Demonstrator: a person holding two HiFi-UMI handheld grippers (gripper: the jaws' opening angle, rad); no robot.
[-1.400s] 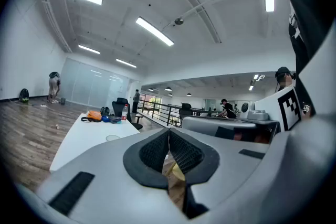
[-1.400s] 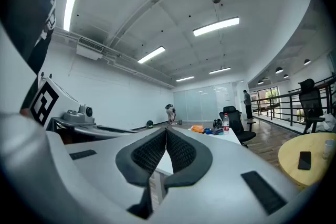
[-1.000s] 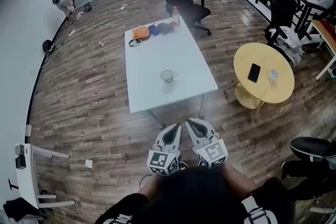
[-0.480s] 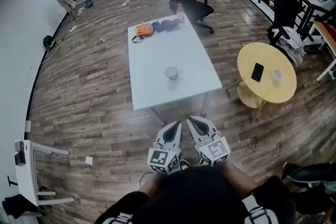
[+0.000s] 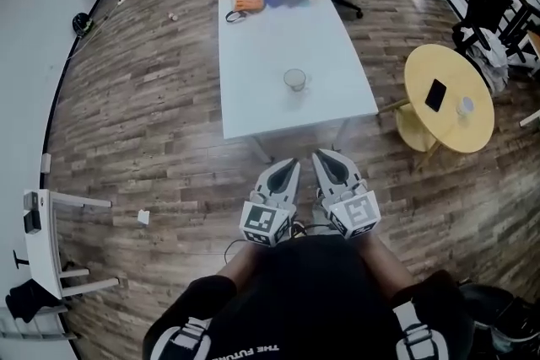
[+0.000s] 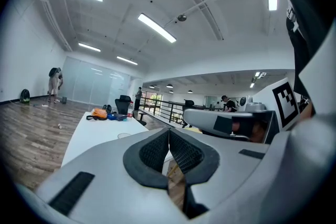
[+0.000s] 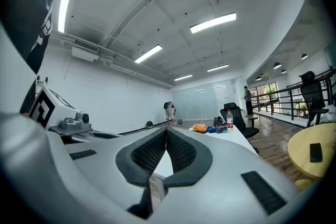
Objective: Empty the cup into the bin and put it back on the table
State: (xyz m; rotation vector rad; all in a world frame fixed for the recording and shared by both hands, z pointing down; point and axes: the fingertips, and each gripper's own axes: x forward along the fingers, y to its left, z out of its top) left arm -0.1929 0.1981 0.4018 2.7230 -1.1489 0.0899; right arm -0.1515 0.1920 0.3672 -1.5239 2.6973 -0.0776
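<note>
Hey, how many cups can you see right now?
2. One cup stands near the middle of the white table; what looks like a smaller clear cup sits on the round yellow table beside a phone. Others may be hidden.

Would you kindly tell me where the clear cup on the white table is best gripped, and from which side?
Probably across its round wall, just below the rim. The cup stands upright and alone on the white table, toward the near edge, so come in level from that edge with the right tool, its jaws opened first.
</note>
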